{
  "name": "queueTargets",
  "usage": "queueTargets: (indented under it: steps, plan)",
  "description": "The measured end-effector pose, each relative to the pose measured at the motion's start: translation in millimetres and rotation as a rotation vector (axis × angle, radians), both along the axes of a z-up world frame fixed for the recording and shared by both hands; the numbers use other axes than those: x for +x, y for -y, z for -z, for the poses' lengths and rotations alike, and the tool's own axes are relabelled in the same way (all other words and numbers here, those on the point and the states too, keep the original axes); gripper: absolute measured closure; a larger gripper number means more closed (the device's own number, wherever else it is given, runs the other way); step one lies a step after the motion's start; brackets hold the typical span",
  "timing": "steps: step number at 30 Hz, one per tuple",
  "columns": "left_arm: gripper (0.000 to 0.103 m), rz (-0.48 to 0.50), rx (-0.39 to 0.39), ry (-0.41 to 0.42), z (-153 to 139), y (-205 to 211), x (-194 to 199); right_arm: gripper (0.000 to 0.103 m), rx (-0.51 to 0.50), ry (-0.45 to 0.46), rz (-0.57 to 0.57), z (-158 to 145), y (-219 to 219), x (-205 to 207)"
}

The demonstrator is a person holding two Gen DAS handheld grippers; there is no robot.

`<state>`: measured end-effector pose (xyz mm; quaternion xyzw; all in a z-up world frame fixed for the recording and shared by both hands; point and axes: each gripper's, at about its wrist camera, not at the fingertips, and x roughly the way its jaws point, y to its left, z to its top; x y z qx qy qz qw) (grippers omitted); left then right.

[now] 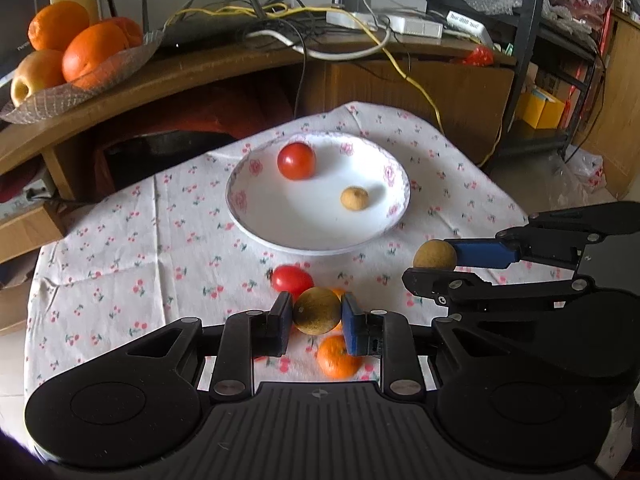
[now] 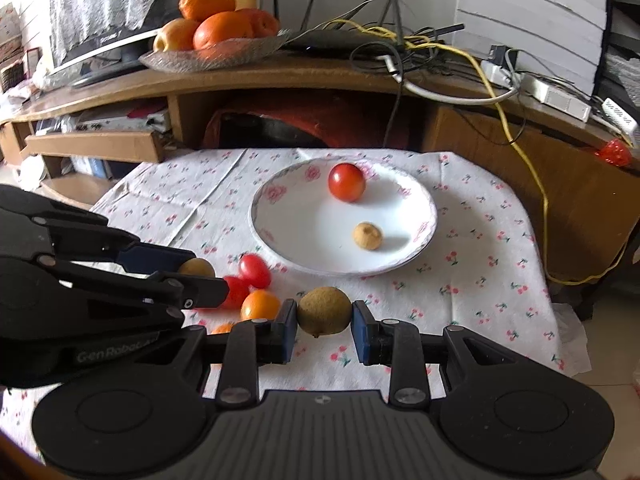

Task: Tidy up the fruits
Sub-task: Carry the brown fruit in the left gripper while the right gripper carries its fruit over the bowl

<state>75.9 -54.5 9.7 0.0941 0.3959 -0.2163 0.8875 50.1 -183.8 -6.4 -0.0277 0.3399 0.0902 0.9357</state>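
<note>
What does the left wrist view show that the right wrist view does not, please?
Only the left wrist view shows the black shelving at right. Only the right wrist view shows the monitor and the cardboard box at left. Both share the plate with a tomato and a longan, the fruit bowl, and both tongs, left and right, each gripping a brown fruit.

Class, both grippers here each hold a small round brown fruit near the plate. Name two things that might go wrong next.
1. The brown fruit is round and held only between the left gripper's narrow pads, so it may slip out.
2. Dropped into the plate, it could roll and knock the tomato.
</note>
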Motion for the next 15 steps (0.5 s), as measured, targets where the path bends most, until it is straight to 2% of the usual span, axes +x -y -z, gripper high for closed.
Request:
queueTargets:
  steps: [15]
  plan:
    - [0.071, -0.023, -0.007, 0.055, -4.9, 17.7, 42.2, 0.072, 0.019, 0.036, 0.069, -7.7, 16.7, 44.5]
